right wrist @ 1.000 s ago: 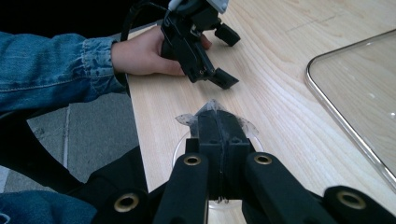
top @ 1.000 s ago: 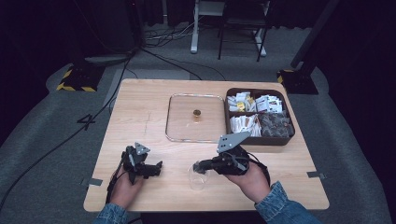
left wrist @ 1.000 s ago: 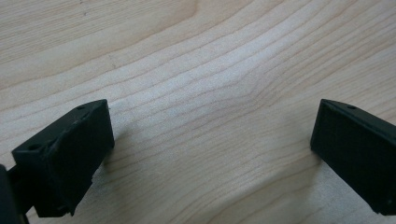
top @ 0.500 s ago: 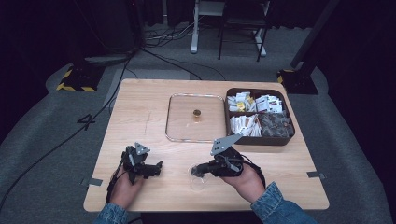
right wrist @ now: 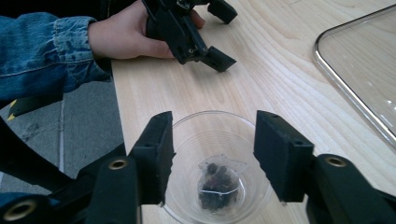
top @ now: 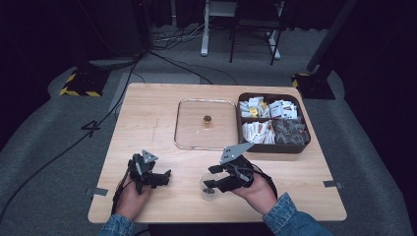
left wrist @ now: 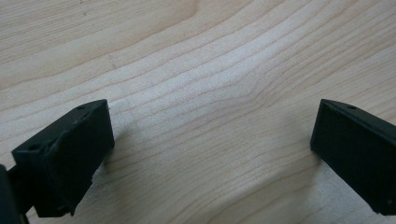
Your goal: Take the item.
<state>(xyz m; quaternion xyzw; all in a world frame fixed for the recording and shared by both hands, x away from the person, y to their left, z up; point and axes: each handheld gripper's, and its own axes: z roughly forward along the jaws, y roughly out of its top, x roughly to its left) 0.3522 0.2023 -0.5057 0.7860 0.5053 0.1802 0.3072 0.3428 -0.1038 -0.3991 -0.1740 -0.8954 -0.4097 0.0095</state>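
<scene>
In the lower centre of the high view, the right gripper [top: 211,177] has its jaws spread on both sides of a clear cup [right wrist: 215,165]; contact is hard to judge. A small dark packet [right wrist: 217,183] lies inside. At lower left, the left gripper [top: 164,178] is spread wide, low over the bare wooden table [left wrist: 196,70].

Light wood table [top: 152,118] carries clear tray [top: 189,140] at centre, brown compartment box [top: 273,146] near right edge, clear cup [top: 208,192] near front edge.
</scene>
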